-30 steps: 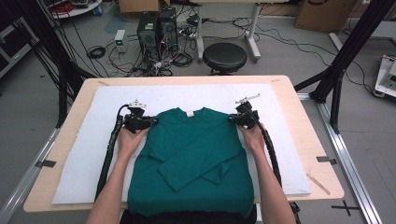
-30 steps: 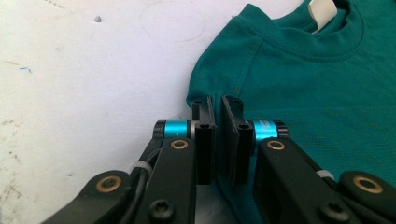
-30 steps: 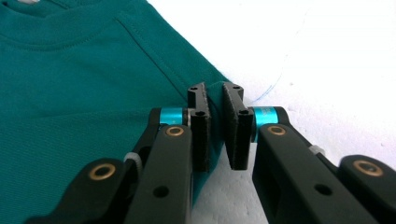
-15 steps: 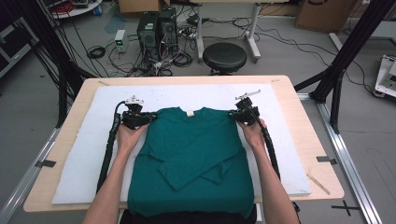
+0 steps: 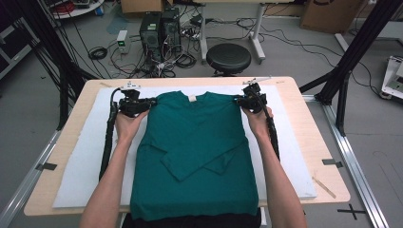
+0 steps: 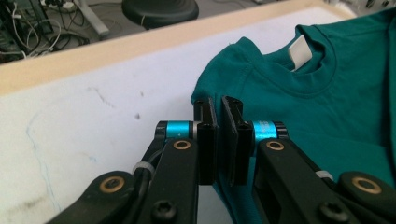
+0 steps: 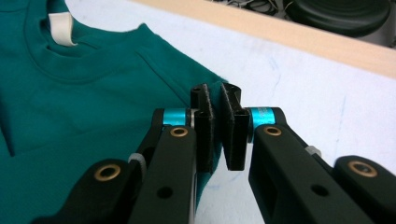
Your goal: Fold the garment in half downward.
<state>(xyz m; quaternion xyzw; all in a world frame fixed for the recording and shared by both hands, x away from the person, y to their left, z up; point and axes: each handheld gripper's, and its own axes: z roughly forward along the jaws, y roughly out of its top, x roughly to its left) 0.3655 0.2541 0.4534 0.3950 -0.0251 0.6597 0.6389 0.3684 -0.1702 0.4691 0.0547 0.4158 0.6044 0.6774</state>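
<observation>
Shirt (image 5: 195,142) farther up the table (image 5: 304,137)

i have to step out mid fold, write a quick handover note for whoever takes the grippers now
Left gripper: shut on the left shoulder corner of the teal long-sleeved cotton shirt.
Right gripper: shut on the right shoulder corner of the same shirt.
Shirt: lies flat on the white mat over the wooden table, collar at the far side, hem at the near table edge.
Done: both sleeves are folded in and cross over the chest.
Left: probably bring the shoulders toward the hem to fold it in half, then let go.
</observation>
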